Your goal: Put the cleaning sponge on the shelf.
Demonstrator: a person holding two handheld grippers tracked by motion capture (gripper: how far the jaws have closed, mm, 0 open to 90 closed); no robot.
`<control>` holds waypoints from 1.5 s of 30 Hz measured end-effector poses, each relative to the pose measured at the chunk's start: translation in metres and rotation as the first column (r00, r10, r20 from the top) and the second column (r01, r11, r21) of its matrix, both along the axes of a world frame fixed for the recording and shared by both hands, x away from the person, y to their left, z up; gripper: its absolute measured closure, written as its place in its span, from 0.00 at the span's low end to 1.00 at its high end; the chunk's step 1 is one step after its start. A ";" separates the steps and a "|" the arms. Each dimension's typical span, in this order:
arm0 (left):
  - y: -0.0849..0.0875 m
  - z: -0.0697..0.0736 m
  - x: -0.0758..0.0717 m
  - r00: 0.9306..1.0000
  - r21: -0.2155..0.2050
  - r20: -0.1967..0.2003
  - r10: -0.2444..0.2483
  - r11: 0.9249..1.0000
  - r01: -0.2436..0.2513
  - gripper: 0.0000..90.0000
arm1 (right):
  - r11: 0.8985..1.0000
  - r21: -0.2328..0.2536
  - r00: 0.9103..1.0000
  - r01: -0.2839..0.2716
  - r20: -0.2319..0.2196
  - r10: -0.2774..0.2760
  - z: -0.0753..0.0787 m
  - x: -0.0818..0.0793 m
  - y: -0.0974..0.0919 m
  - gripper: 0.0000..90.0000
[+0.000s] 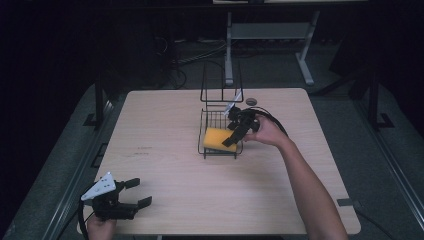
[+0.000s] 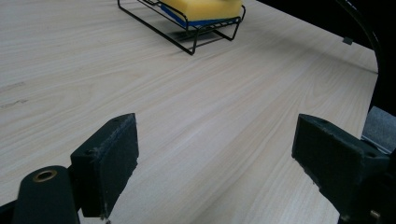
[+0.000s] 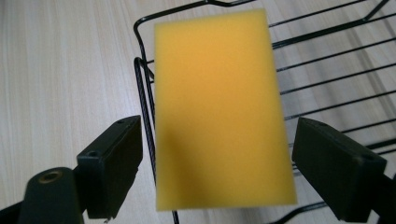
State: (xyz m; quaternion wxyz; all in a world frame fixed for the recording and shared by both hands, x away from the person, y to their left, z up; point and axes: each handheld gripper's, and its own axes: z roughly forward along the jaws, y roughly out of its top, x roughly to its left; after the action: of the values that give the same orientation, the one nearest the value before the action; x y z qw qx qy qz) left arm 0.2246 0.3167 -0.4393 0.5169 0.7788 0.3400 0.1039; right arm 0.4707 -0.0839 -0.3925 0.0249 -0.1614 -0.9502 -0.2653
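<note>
Sponge in the wire rack, right tongs spread around it

Sponge (image 3: pixel 219 107), yellow with a blue underside, lies in the black wire rack (image 1: pixel 212 131) at the far middle of the tabletop (image 1: pixel 170 165). The right tongs (image 1: pixel 235 134) hang just over its right end, jaws wide, one on each long side; they hold nothing. In the right gripper view its long axis runs away from the tongs, so they span the short width. The left tongs (image 1: pixel 134 192) rest wide and idle at the near left corner, well apart. Whether the jaws touch the sponge I cannot tell; the sponge's near edge is blurred.
</note>
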 end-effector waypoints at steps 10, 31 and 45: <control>-0.001 0.000 0.001 1.000 -0.001 0.000 -0.002 1.000 0.002 0.16 | 0.999 0.049 1.000 0.017 0.004 -0.017 0.002 -0.004 -0.014 0.18; -0.004 0.000 0.000 1.000 0.016 0.000 -0.015 1.000 0.015 0.16 | 0.997 0.052 0.998 0.057 0.011 -0.058 0.000 -0.020 -0.045 0.18; -0.004 0.000 0.000 1.000 0.017 0.004 -0.018 1.000 0.017 0.16 | 0.996 0.035 0.997 0.081 0.016 -0.081 0.001 -0.038 -0.064 0.18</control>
State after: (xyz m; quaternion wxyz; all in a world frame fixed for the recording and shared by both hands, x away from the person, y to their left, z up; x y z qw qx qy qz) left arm 0.2250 0.3127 -0.4389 0.5117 0.7860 0.3312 0.1039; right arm 0.4324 -0.1483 -0.3910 0.0084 -0.1970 -0.9384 -0.2838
